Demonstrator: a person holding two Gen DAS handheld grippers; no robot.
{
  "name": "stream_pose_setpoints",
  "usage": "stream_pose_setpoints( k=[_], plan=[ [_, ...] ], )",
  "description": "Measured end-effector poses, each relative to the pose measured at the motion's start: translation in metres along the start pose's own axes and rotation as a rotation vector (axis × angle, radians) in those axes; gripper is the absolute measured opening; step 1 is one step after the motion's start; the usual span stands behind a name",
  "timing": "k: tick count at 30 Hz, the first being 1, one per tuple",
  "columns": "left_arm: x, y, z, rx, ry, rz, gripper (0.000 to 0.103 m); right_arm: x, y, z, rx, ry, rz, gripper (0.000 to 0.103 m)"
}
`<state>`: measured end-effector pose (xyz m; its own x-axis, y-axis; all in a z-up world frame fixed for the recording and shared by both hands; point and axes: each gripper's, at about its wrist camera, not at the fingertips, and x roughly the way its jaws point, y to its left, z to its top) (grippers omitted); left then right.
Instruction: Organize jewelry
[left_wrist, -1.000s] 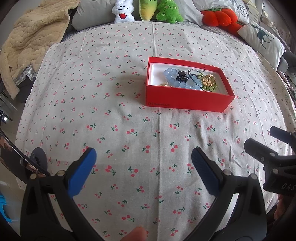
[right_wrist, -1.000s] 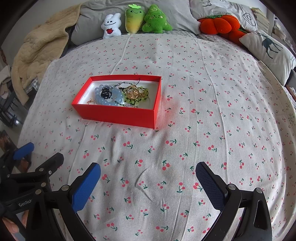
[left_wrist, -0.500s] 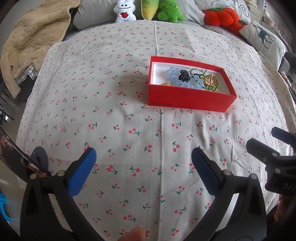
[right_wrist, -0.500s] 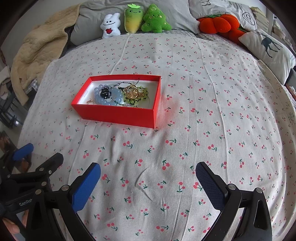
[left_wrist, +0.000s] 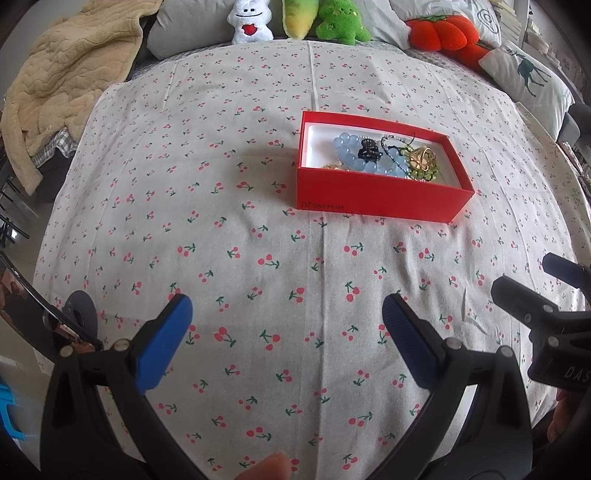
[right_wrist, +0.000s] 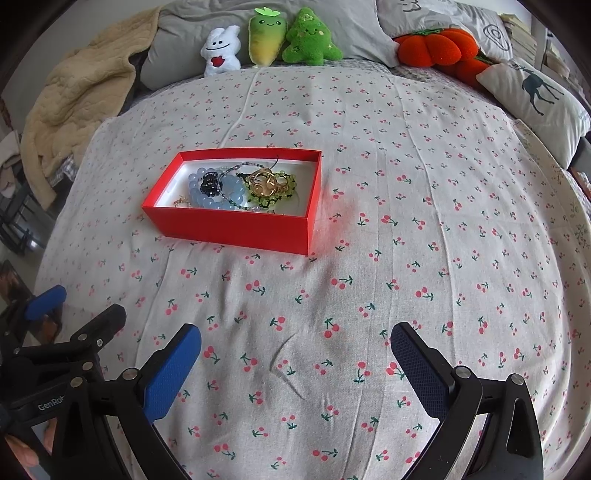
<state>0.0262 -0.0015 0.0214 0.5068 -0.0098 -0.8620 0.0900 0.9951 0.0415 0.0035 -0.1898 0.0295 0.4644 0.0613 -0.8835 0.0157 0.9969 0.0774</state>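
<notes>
Broadly, a bedspread (right_wrist: 424, 206) printed with small red cherries is covering the bed and filling most of both views. Along its far edge a beige blanket (right_wrist: 74, 96) is lying bunched at the left, a grey pillow (right_wrist: 177, 40) is leaning behind it, and a white cushion with a deer print (right_wrist: 535, 96) is sitting at the right. An orange plush (right_wrist: 432, 46), a green plush (right_wrist: 310, 38), a yellow-green carrot plush (right_wrist: 266, 37) and a white plush with a red heart (right_wrist: 221, 51) are standing in a row against the pillows.

Out on the spread a red box (right_wrist: 236, 227) is lying open, left of centre in the right wrist view and right of centre in the left wrist view (left_wrist: 380, 194). Inside it the jewelry is sitting in a tangled heap: a string of pale blue beads (right_wrist: 221, 188), a green beaded piece (right_wrist: 286, 182), a gold ornament (right_wrist: 263, 182) resting on the green beads, and a small black charm (right_wrist: 209, 184) lying on the blue ones.

Both sets of tongs are hovering over the near part of the spread, well apart from the box. The left gripper (left_wrist: 286, 339) is standing wide open with nothing between its blue pads (left_wrist: 164, 343). The right gripper (right_wrist: 295, 365) is likewise gaping wide and holding nothing, its pads (right_wrist: 419, 373) showing bare. Each gripper is appearing at the edge of the other's view.
</notes>
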Motion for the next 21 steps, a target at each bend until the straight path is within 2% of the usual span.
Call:
stream_pose_setpoints(
  k=[21],
  plan=[
    [0.0025, -0.0014, -0.0015, -0.001, 0.002, -0.006, 0.102, 0.0054, 0.0011, 0.0003, 0.003, 0.006, -0.002, 0.103]
  ],
)
